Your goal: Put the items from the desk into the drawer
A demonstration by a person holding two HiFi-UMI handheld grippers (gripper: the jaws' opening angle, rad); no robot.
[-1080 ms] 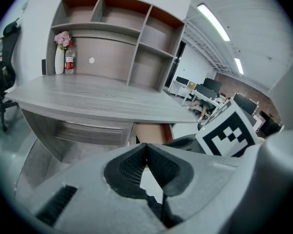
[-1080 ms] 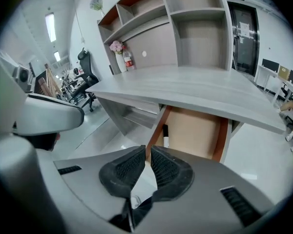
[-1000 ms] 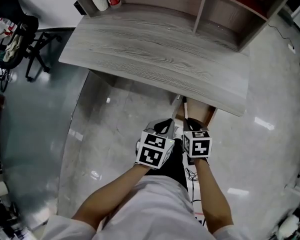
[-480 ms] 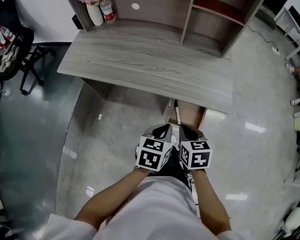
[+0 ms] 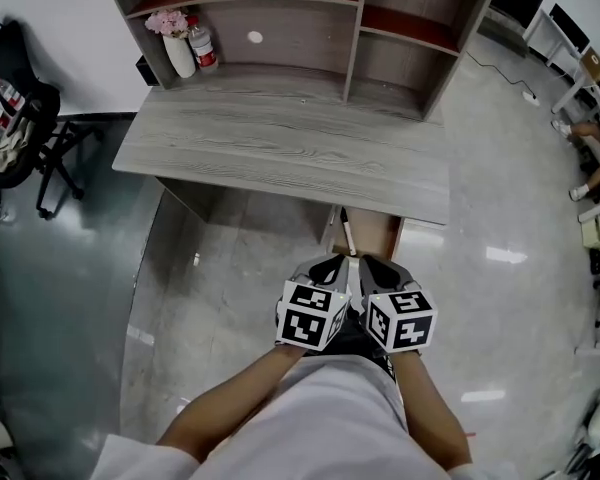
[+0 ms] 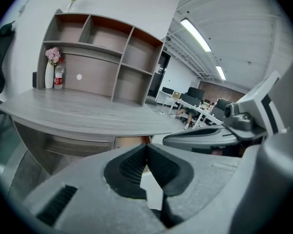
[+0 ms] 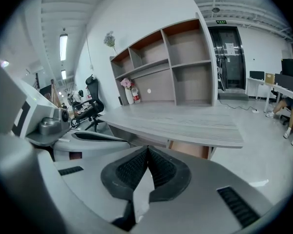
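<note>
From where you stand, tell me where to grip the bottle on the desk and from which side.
Best, I'd say: grip the bottle round its mid-body, coming from the front-right: it stands upright, the white vase crowds its left, the shelf unit's back panel stands behind.

Nothing legible here tbh. The bottle (image 5: 201, 44) on the desk (image 5: 280, 148) has a red label, but the print's too small. There's a green sign (image 7: 221, 21) over the doorway (image 7: 229, 57) (too blurry to read). The cubes on the left gripper (image 5: 330, 265) and right gripper (image 5: 372, 266) carry only black-and-white square patterns.
</note>
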